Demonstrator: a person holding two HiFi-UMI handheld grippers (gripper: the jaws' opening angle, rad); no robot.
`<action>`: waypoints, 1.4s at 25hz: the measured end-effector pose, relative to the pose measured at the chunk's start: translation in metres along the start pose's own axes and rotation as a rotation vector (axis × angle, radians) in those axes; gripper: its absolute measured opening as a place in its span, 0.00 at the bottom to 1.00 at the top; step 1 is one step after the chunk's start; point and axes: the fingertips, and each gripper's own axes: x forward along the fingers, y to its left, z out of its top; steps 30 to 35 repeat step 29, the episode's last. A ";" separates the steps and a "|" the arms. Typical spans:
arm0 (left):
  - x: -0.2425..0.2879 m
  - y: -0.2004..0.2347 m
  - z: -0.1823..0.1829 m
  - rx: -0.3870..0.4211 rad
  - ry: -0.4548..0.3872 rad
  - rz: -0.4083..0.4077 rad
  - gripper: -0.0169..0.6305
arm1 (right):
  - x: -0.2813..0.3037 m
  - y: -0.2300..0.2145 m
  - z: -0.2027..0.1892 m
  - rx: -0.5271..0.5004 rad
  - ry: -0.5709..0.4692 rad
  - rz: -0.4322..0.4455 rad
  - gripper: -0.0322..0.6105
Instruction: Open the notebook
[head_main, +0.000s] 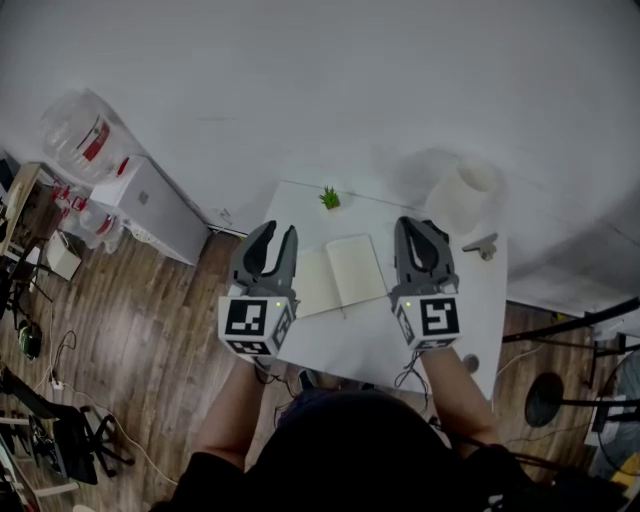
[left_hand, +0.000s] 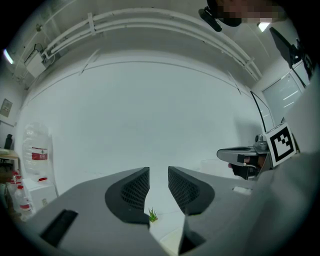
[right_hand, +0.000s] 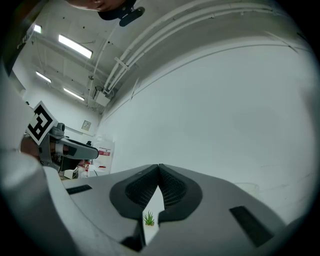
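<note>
Arms (head_main: 232, 405) are reaching out from the head view's bottom edge over the worktop (head_main: 380, 340). Only this view is showing the notebook (head_main: 340, 275), which is lying open between the two tools. Left hand-held gripper (left_hand: 158, 172), own view: jaws are standing slightly apart, empty, framing a plant (left_hand: 152, 215). Right hand-held gripper (right_hand: 158, 167), own view: jaws are meeting at the tips, gripping nothing.
</note>
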 end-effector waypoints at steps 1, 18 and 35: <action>-0.001 -0.001 0.000 -0.001 -0.002 0.001 0.20 | -0.001 0.000 0.000 0.003 -0.001 0.003 0.06; 0.002 -0.032 -0.008 -0.016 -0.003 0.027 0.20 | -0.022 -0.027 -0.012 0.034 0.000 0.027 0.06; -0.002 -0.061 -0.017 -0.038 0.009 0.060 0.20 | -0.042 -0.051 -0.026 0.056 0.010 0.054 0.06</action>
